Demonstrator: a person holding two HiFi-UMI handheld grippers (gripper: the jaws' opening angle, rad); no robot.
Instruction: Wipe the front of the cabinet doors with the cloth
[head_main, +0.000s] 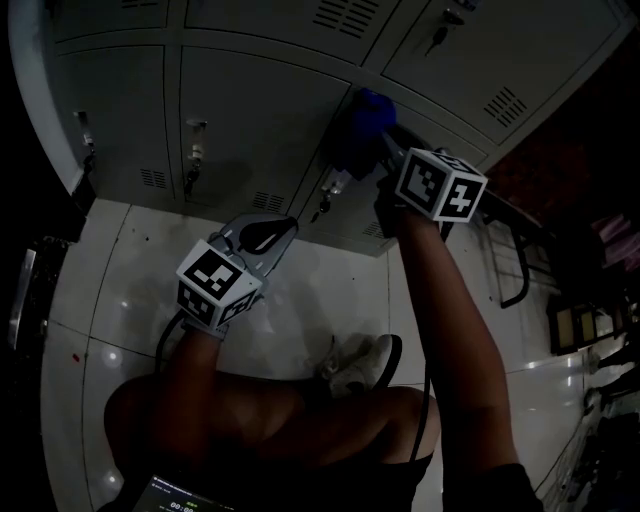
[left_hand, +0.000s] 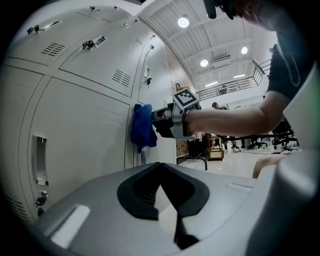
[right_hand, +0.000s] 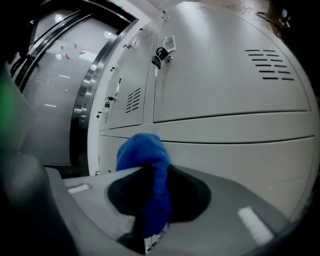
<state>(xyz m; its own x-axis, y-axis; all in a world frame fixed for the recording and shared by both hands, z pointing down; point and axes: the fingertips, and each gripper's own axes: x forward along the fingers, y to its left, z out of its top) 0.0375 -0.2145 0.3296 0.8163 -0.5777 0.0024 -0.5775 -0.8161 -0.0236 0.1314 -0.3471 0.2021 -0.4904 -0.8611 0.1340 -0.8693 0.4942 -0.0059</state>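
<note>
A blue cloth (head_main: 365, 125) is pressed against the front of the grey cabinet doors (head_main: 250, 110), and my right gripper (head_main: 377, 143) is shut on it. In the right gripper view the cloth (right_hand: 145, 155) bulges out between the jaws, right up against a door panel (right_hand: 225, 145). My left gripper (head_main: 280, 228) hangs lower and to the left, shut and empty, a short way off the lower doors. The left gripper view has its own jaws (left_hand: 160, 167) closed in front, with the cloth (left_hand: 142, 125) and the right gripper (left_hand: 161, 120) beyond, on the door (left_hand: 80, 115).
Keys hang from locks on the lower doors (head_main: 192, 165) (head_main: 325, 200). The person's shoe (head_main: 360, 365) rests on the white tiled floor (head_main: 130, 290). A dark metal frame (head_main: 510, 250) stands to the right of the cabinet. A steel door frame (right_hand: 85, 100) borders the cabinet's far end.
</note>
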